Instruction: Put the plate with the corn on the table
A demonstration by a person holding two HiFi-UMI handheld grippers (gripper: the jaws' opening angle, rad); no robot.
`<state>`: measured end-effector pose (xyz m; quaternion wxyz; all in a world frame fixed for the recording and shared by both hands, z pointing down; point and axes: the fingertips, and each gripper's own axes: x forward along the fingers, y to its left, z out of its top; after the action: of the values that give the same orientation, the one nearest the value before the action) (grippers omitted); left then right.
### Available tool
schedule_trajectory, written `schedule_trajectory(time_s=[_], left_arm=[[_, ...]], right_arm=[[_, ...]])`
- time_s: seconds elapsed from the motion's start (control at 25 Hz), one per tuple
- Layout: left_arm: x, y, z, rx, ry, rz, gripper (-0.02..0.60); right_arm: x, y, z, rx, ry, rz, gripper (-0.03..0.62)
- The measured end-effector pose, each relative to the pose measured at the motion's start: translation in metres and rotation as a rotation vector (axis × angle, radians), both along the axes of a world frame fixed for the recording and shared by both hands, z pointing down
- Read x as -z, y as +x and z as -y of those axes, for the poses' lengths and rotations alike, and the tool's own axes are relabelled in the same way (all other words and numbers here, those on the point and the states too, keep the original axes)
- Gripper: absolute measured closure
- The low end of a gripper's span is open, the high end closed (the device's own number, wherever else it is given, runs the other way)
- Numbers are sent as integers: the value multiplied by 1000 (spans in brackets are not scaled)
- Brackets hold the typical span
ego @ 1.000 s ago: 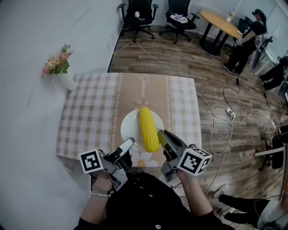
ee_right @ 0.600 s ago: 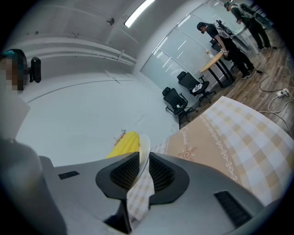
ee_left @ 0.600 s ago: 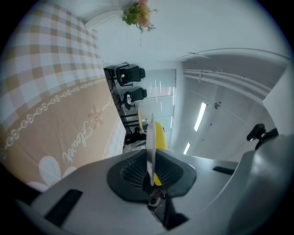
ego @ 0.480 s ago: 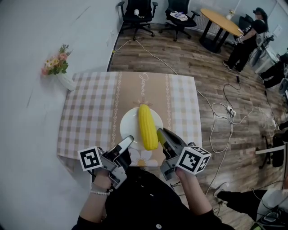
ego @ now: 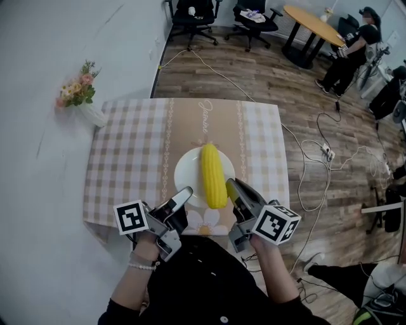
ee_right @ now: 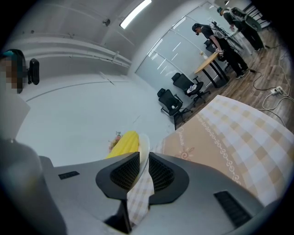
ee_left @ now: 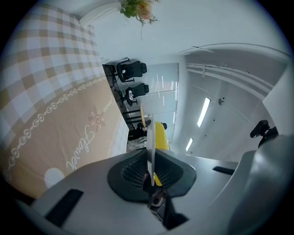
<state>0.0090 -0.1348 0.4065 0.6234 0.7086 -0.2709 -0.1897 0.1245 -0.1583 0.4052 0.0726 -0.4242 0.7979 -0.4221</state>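
**Yellow corn on a white plate, held at both sides**

A round white plate (ego: 186, 175) was seen over the near half of a table (ego: 260, 146) that was covered with a beige and white checked cloth (ego: 127, 159). A long yellow corn cob (ego: 214, 176) was laid along the middle of the plate, with one end pointed at the person. The plate's near-left rim was pinched by the left gripper (ego: 182, 198), whose jaws were closed tight on the thin edge. The near-right rim was pinched the same way by the right gripper (ego: 232, 189). A bit of checked cloth could be seen under the plate through the gap in that gripper's jaws. It could not be told whether the plate was touching the cloth. A small white vase of pink and orange flowers (ego: 81, 98) was stood at the far left corner of the table, well apart from the plate. Black office chairs (ego: 190, 16) were placed on the wooden floor (ego: 266, 82) beyond the table.
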Motion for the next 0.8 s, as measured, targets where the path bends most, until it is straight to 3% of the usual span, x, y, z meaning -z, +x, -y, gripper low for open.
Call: schedule_trajectory(time_s=[0.8], left_arm=[[-54,-16,28,-79,-36,96,551]], right_arm=[[-50,-13,17,-42,-89,-37,510]])
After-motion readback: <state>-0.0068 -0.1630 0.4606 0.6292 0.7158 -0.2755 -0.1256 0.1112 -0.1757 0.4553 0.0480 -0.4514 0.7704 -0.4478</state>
